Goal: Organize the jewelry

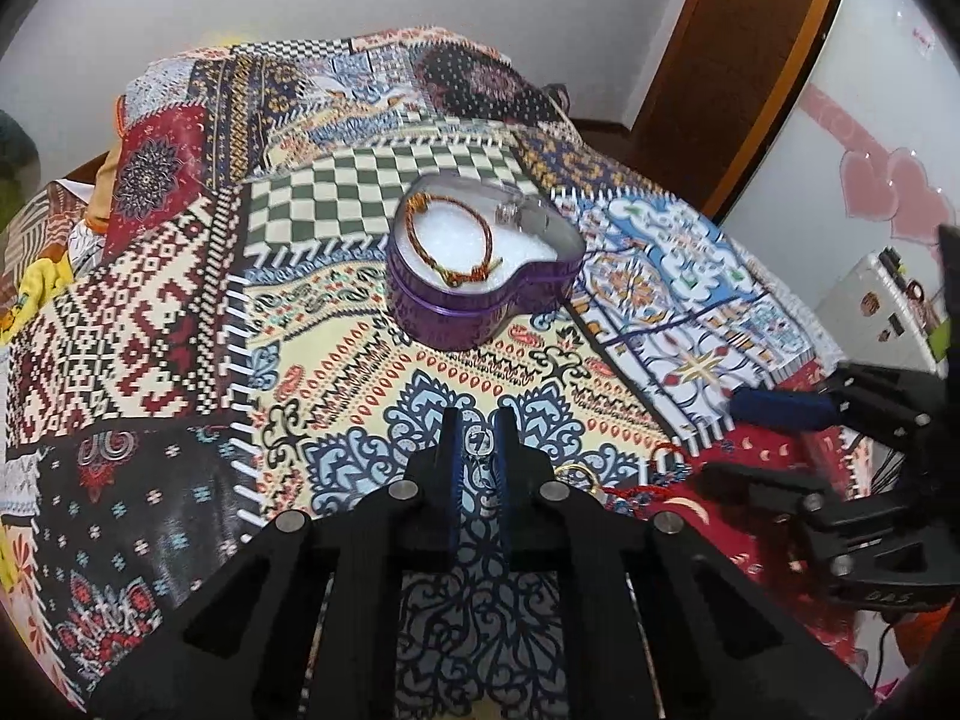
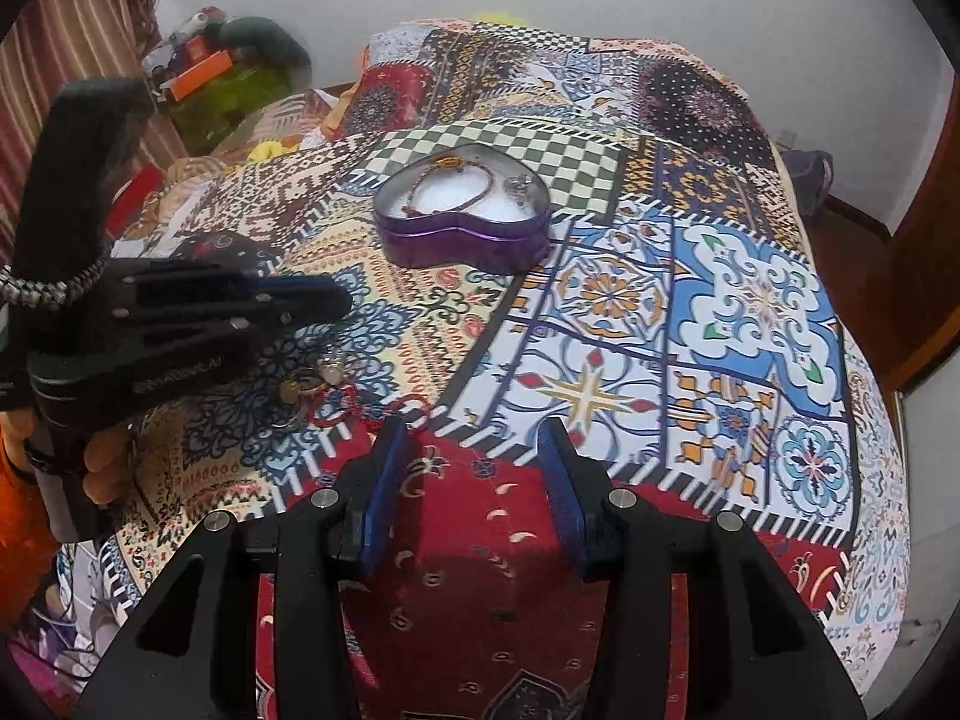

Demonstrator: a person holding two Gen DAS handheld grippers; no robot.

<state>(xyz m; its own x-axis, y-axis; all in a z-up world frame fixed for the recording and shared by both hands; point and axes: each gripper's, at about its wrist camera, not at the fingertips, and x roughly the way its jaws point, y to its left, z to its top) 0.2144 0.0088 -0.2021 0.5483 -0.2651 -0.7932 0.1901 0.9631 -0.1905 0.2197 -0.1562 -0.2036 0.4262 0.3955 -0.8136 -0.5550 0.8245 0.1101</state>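
A purple heart-shaped tin [image 1: 480, 306] stands open on the patterned bedspread, with white filling, a red-orange braided bracelet [image 1: 456, 240] and a small silver piece [image 1: 510, 213] inside. It also shows in the right wrist view [image 2: 462, 240]. My left gripper [image 1: 479, 441] is shut on a small clear ring [image 1: 478, 443], held above the bedspread short of the tin. A gold ring [image 1: 573, 474] and a red beaded string [image 2: 360, 411] lie on the cloth beside it. My right gripper [image 2: 474, 450] is open and empty over the red patch.
The bed is covered by a patchwork bedspread [image 1: 180, 312]. A wooden door [image 1: 738, 60] and a white cabinet with pink hearts [image 1: 870, 180] stand at the right. Clutter and a curtain [image 2: 90, 30] lie at the far left of the right wrist view.
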